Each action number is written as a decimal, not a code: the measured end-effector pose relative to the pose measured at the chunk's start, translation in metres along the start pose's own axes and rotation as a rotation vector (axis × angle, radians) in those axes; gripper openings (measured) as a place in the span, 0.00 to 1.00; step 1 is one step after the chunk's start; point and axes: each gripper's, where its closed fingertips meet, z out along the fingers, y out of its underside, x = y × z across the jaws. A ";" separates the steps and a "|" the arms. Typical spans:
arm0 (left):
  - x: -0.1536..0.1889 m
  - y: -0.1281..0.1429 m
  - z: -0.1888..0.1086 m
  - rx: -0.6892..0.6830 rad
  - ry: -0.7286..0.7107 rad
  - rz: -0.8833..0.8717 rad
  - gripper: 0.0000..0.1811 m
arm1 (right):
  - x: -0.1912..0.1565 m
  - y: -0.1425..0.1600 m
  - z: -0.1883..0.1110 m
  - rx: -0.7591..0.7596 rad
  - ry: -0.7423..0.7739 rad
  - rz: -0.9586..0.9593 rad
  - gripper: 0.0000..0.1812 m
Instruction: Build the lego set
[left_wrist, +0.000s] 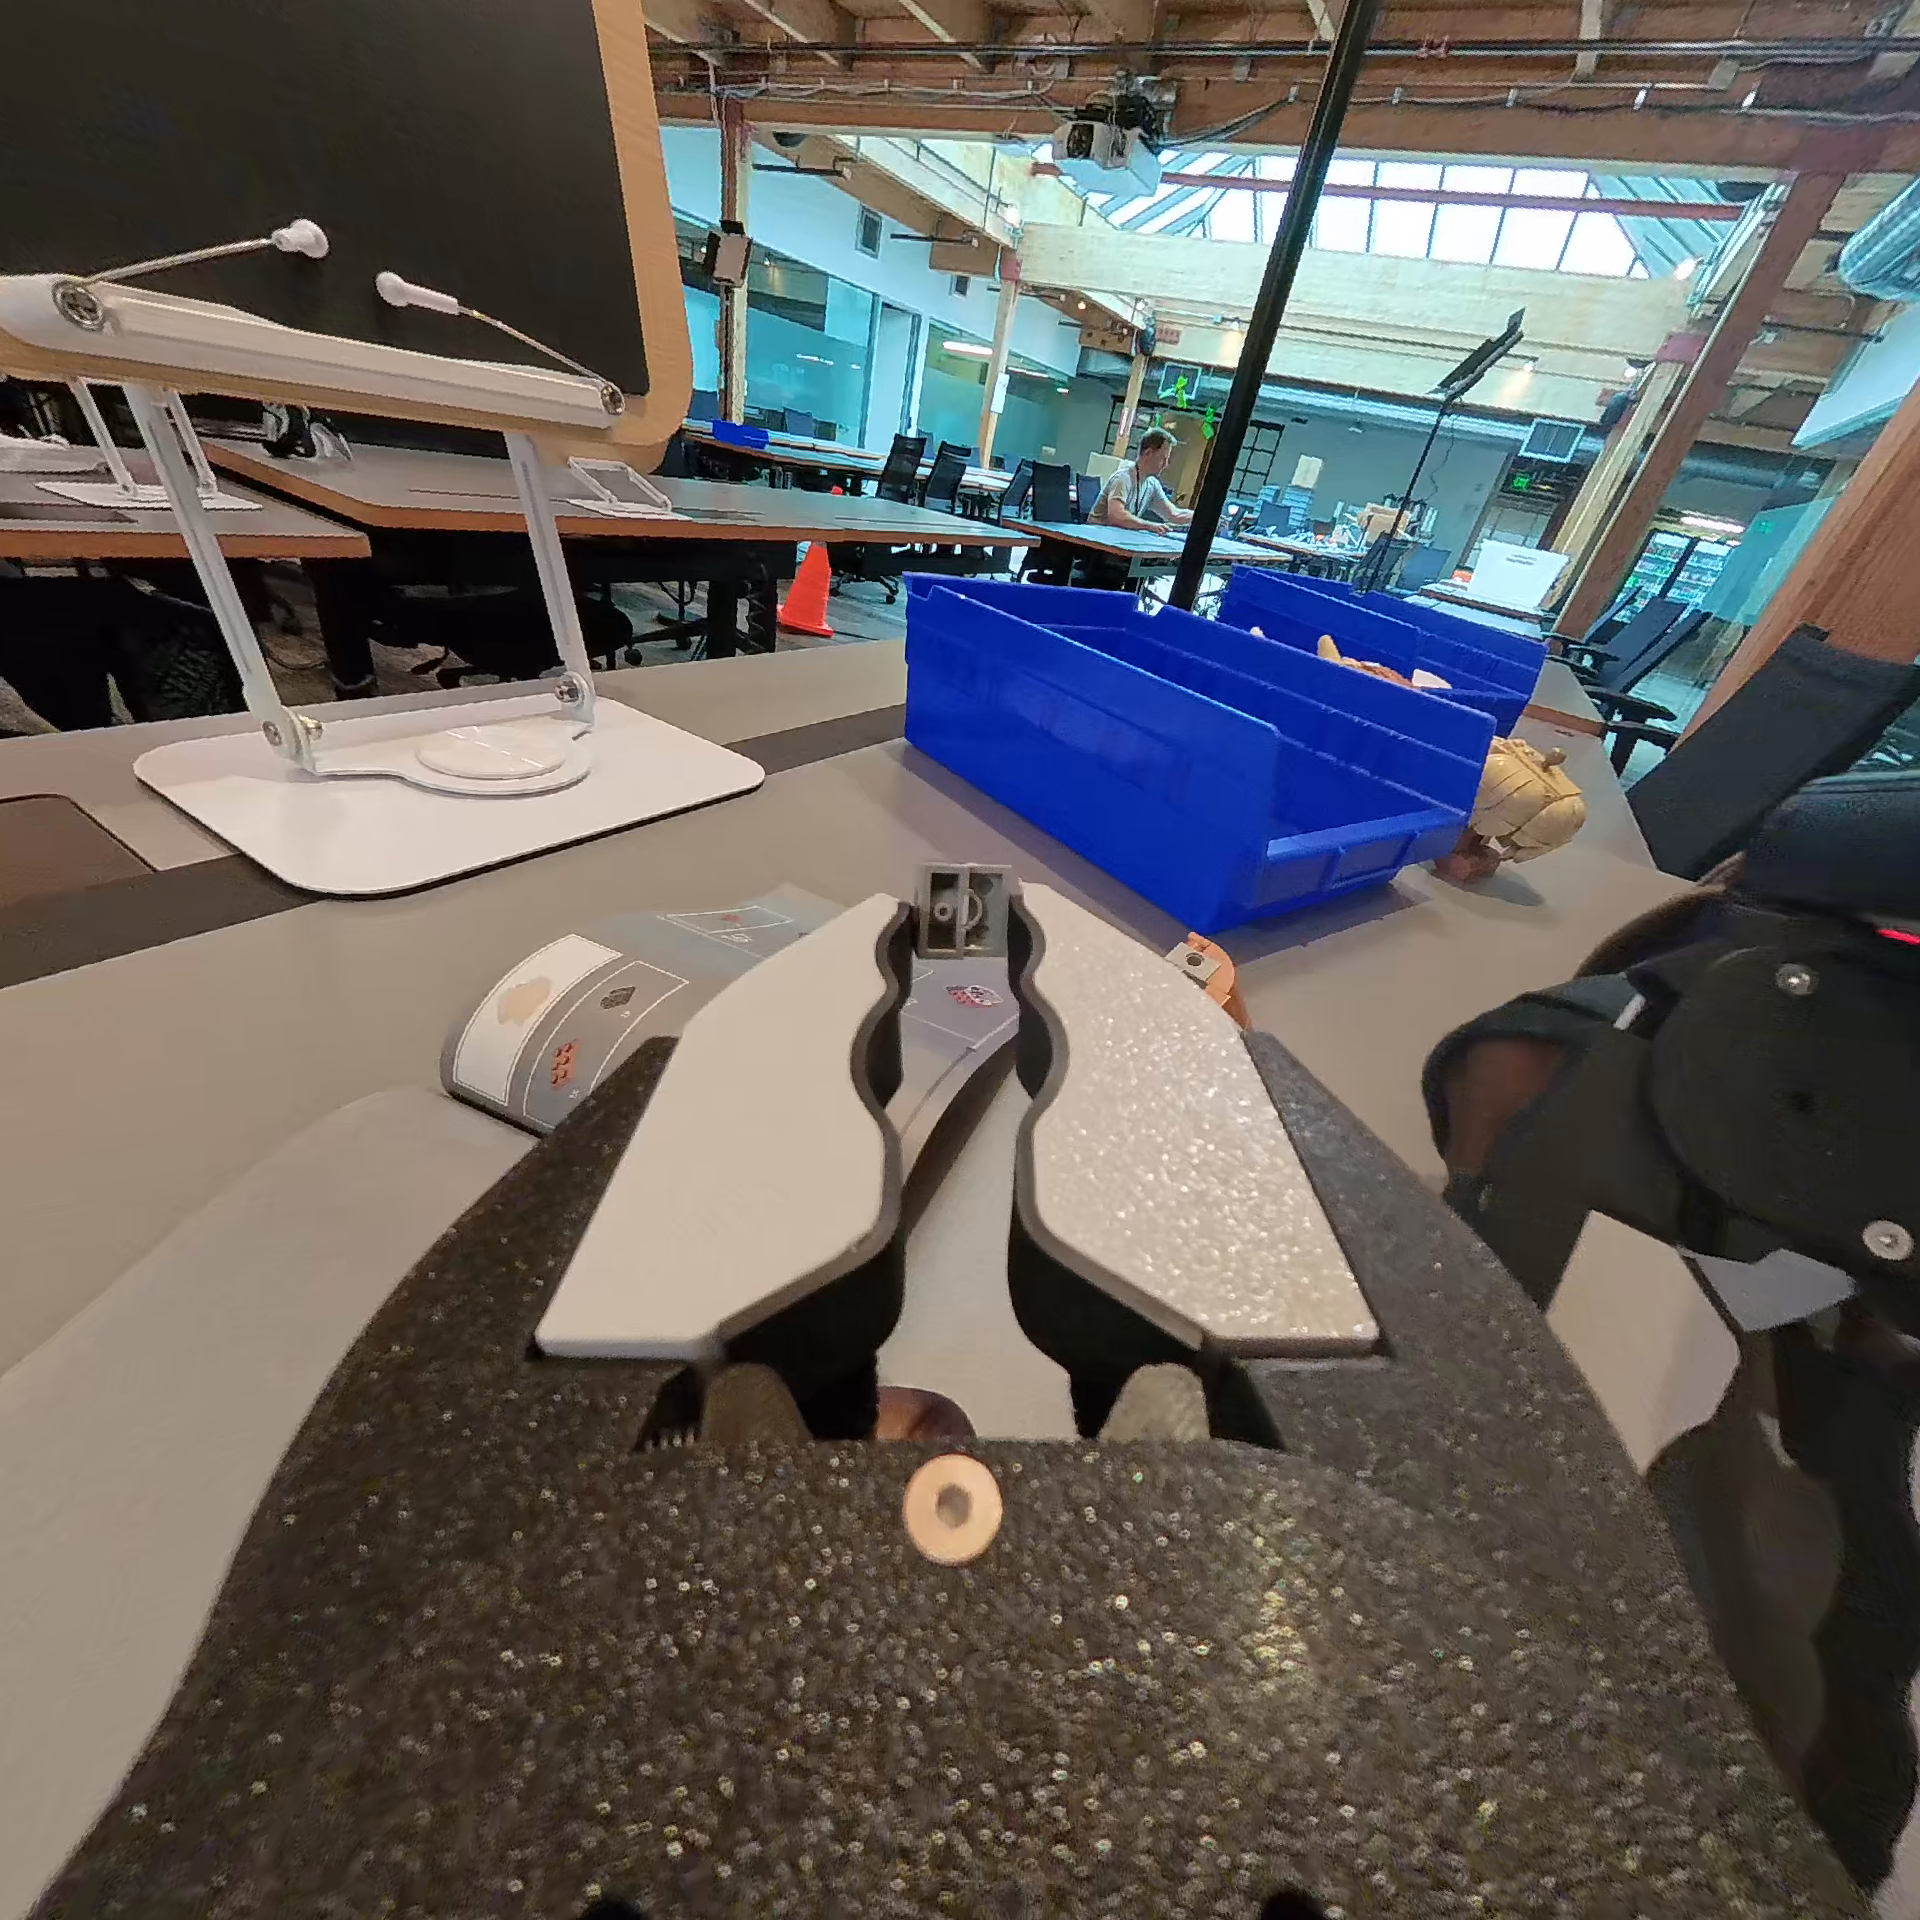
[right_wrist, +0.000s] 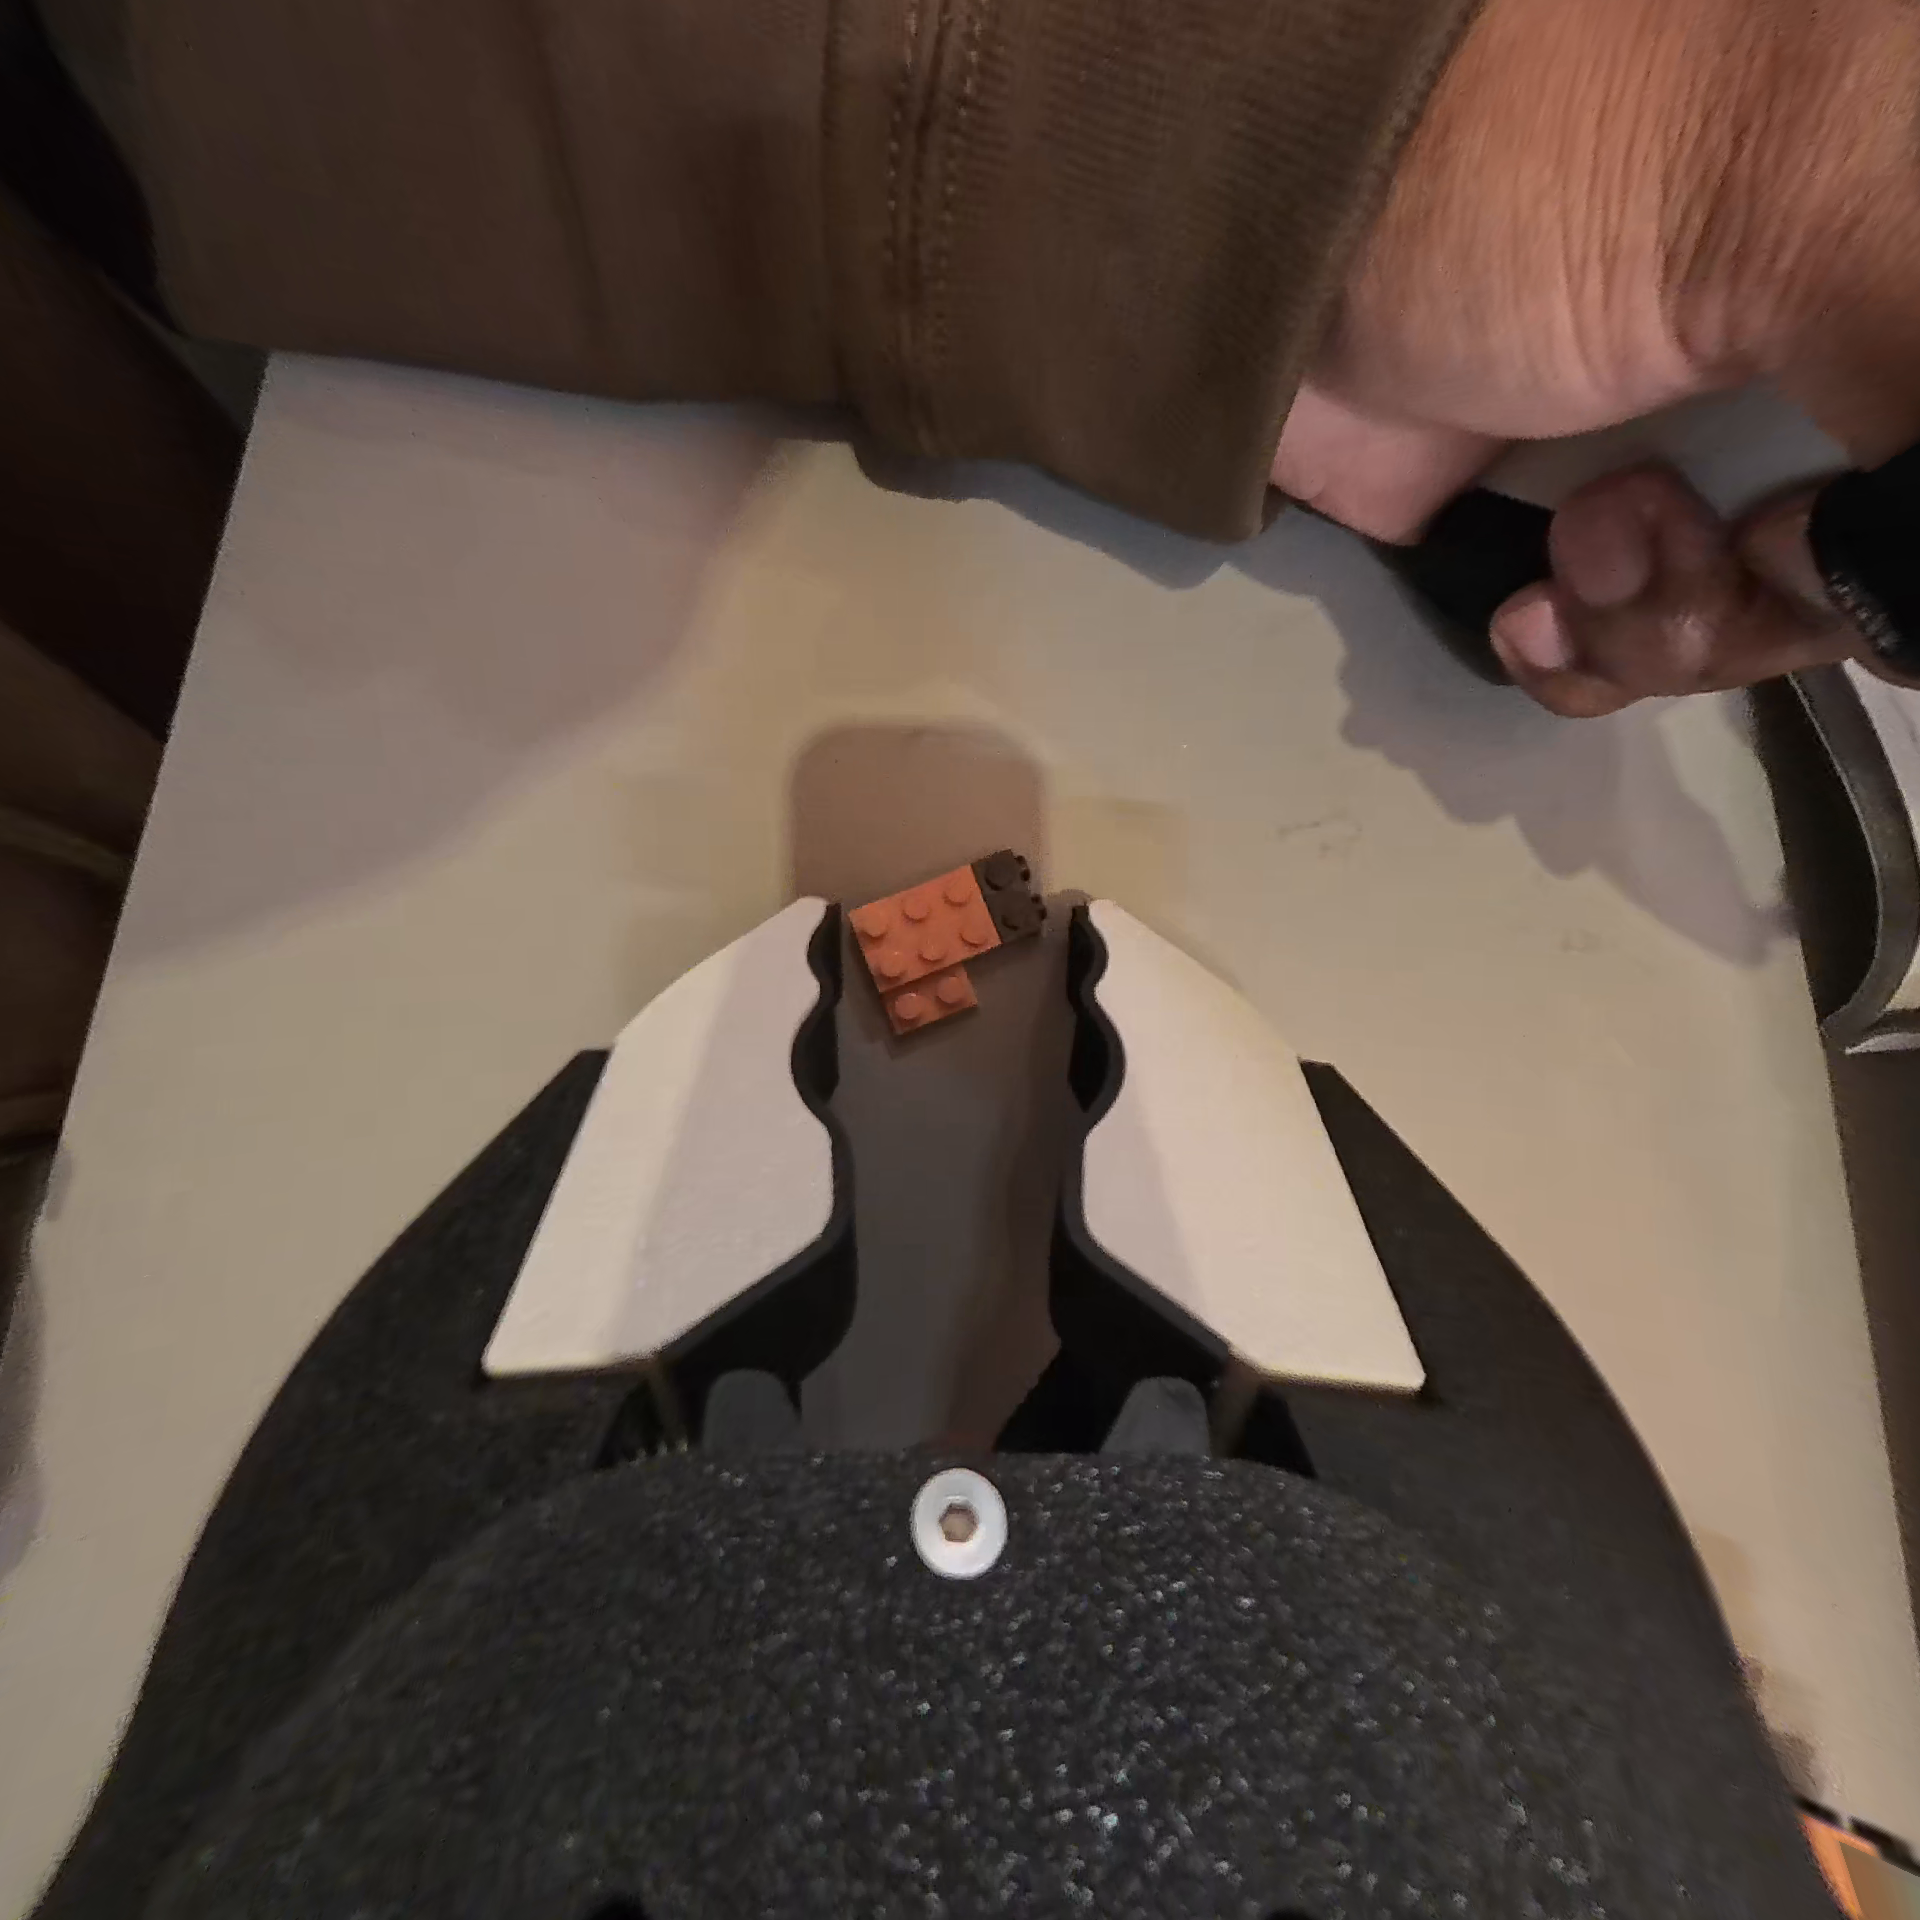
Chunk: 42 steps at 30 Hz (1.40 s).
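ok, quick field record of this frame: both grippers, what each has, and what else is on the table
left gripper: shut on grey lego piece, held above the table
right gripper: open, pointing down over orange-and-dark brick assembly, which lies on the table between its fingertips
instruction booklet: curled, lying under the left gripper
blue bins: ahead right, contents mostly hidden
tan lego model: beside the near bin
white stand: ahead left
left hand: on its gripper's handle

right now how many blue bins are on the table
2: the near blue bin beside the tan lego model, and a far blue bin behind it, partly hidden. More may be out of view.
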 end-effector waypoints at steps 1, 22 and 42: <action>0.000 0.000 0.000 0.000 0.000 -0.001 0.10 | -0.001 0.001 -0.001 0.005 -0.024 -0.014 0.24; 0.006 -0.008 -0.003 0.060 0.075 -0.079 0.10 | 0.045 0.003 -0.003 0.065 0.244 0.310 0.20; 0.075 -0.034 -0.010 0.176 0.749 -0.881 0.09 | 0.086 -0.028 -0.141 0.485 0.847 -0.272 0.22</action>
